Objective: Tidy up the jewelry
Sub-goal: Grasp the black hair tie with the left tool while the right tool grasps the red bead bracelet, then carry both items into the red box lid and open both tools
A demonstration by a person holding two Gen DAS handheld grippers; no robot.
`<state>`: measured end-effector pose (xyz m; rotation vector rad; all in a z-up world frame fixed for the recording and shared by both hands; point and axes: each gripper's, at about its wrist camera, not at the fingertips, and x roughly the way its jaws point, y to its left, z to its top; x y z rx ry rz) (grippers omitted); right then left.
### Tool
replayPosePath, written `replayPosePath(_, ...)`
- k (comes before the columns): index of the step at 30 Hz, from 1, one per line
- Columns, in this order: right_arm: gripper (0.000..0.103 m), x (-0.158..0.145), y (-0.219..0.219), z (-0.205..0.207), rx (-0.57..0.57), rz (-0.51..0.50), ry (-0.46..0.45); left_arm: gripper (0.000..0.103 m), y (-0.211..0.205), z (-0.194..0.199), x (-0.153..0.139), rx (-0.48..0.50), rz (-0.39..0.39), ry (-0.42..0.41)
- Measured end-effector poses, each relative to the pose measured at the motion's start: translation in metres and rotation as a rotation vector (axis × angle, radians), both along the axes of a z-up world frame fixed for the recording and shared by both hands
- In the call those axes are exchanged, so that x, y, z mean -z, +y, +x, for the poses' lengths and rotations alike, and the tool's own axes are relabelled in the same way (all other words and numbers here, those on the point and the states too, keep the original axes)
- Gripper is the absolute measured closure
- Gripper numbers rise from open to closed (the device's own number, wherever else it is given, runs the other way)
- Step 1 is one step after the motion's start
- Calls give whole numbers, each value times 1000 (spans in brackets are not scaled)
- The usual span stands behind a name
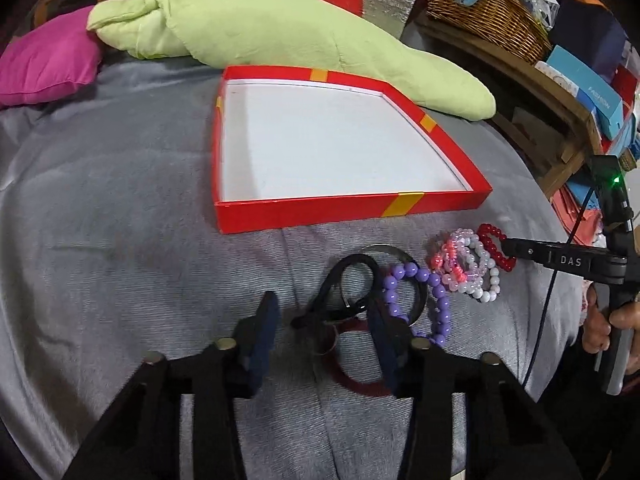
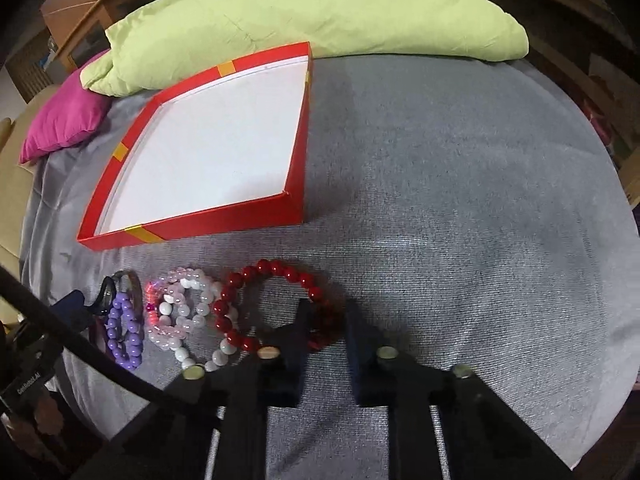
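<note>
Right claw (image 2: 326, 320) clamped on red bead bracelet (image 2: 276, 270); left claw (image 1: 324, 320) apart around black bangle (image 1: 348, 280).

Grey bedspread (image 2: 440, 184), green quilt (image 2: 320, 20), magenta pillow (image 1: 48, 60), wicker basket (image 1: 488, 12), wooden shelf (image 1: 532, 80)
</note>
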<state>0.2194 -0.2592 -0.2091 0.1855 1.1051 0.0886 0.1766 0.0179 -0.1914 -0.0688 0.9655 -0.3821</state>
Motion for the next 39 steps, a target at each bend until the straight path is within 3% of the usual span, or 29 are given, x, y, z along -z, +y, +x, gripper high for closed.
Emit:
replayPosePath(2, 92, -1, 0, -1, 1, -2, -13, 77, -2, 3, 4, 9, 1, 18)
replayPosePath(4, 92, -2, 1, -2, 5, 8, -23, 78, -1, 4, 8, 11, -5, 28)
replayPosePath(8, 92, -10, -2, -11, 15, 33, -62, 91, 1, 0, 5, 16, -9, 0)
replayPosePath(13, 92, -25, -9, -22, 21, 83, -125, 92, 0, -9, -4, 31, -3, -57)
replayPosePath(24, 92, -52, -6, -29, 21, 144, -245, 93, 16, -18, -31, -15, -66, -185)
replayPosePath(29, 92, -66, 0, -27, 8, 184, -300, 93, 8, -20, -41, 1, -28, -234)
replayPosePath(36, 92, -89, 16, -1, -36, 233, -360, 93, -2, 21, -62, -10, 17, -221)
replayPosePath(39, 92, -88, 26, 23, -47, 233, -334, 93, -2, 43, -67, -32, 7, -213)
